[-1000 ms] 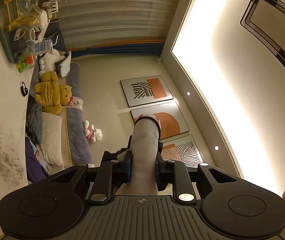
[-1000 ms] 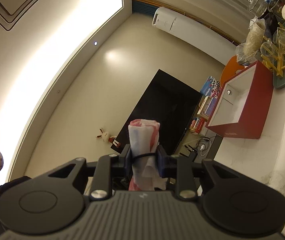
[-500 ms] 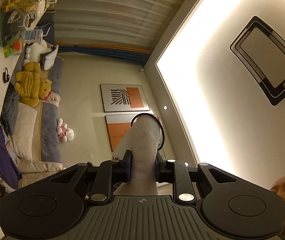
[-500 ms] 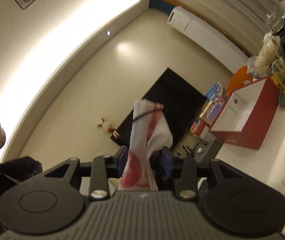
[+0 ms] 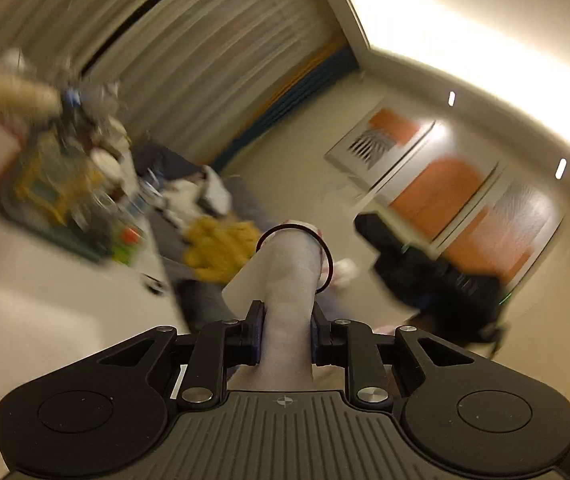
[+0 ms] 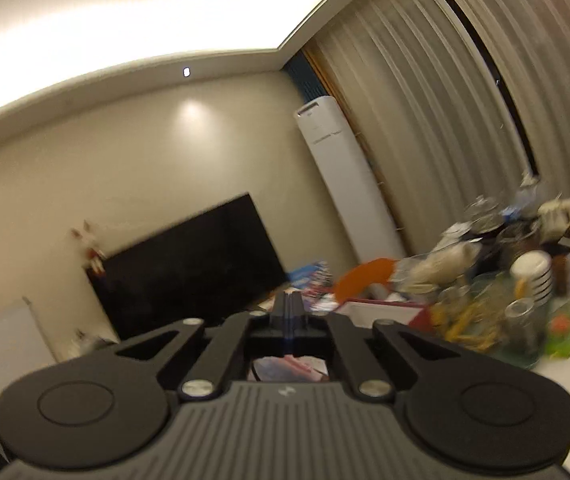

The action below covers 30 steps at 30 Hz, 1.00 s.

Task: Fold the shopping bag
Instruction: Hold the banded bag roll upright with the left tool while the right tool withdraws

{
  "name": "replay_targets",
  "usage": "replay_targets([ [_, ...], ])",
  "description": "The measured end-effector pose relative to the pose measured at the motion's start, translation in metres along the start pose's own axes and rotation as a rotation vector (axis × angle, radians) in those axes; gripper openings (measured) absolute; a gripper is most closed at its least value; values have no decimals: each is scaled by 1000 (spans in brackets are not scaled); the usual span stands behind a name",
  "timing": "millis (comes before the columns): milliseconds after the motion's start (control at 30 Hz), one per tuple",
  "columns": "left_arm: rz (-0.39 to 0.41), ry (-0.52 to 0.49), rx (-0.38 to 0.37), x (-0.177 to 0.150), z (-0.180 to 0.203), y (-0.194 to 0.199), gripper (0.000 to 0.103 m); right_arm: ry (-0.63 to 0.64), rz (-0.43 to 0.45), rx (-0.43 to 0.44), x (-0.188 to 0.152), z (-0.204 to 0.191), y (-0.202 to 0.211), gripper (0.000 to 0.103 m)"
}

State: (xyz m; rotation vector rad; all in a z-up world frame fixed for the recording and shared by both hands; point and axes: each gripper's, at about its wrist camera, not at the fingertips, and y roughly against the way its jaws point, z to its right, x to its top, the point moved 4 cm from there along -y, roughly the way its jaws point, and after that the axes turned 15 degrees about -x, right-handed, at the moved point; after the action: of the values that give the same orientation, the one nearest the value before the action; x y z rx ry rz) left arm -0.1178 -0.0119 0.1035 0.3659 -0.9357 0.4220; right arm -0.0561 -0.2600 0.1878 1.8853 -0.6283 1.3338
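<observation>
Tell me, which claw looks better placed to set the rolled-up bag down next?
Left, probably. The left claw is clamped on the rolled shopping bag, with the black elastic band looped round its tip. The right claw is shut on nothing, so it has nothing to place.

Curtains (image 6: 445, 120), television (image 6: 189, 264), framed pictures (image 5: 445, 192).

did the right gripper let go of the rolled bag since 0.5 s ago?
Yes. The right gripper now has its fingers pressed together with nothing between them, low against the TV; earlier it clamped the bag. The left gripper holds the rolled bag.
</observation>
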Motion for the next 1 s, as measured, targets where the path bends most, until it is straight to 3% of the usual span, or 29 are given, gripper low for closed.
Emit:
replay_targets([
  [33, -67, -126, 87, -4, 8, -7, 22, 51, -37, -5, -2, -9, -1, 1],
  [100, -171, -288, 193, -17, 16, -22, 22, 104, -112, -35, -15, -23, -13, 16],
  [133, -197, -321, 226, -24, 15, -28, 22, 109, -133, -57, -23, -26, -18, 36],
  [167, -221, -350, 258, -31, 14, -33, 22, 110, -150, -80, -32, -29, -23, 43],
  [233, -252, -382, 304, -42, 11, -39, 22, 80, -203, -74, -50, -29, -20, 37],
  [333, -299, -420, 335, -52, 9, -47, 22, 167, -229, -98, -65, -43, -23, 14],
  [433, -315, -402, 334, -48, 7, -52, 22, 272, -221, -125, -74, -59, -22, 12],
  [533, -258, -244, 288, -40, -11, -41, 22, 297, -178, -133, -74, -63, -17, 13],
  [567, -259, -254, 304, -42, -16, -41, 22, 305, -164, -136, -73, -65, -15, 13],
  [667, -284, -318, 359, -54, -29, -43, 19, 244, -205, -135, -78, -53, -28, 13],
  [767, -292, -312, 343, -66, -38, -45, 19, 177, -250, -134, -84, -40, -41, 13],
  [1000, -208, -141, 216, -41, -46, -28, 17, -97, -263, -109, -87, -2, -48, 13],
])
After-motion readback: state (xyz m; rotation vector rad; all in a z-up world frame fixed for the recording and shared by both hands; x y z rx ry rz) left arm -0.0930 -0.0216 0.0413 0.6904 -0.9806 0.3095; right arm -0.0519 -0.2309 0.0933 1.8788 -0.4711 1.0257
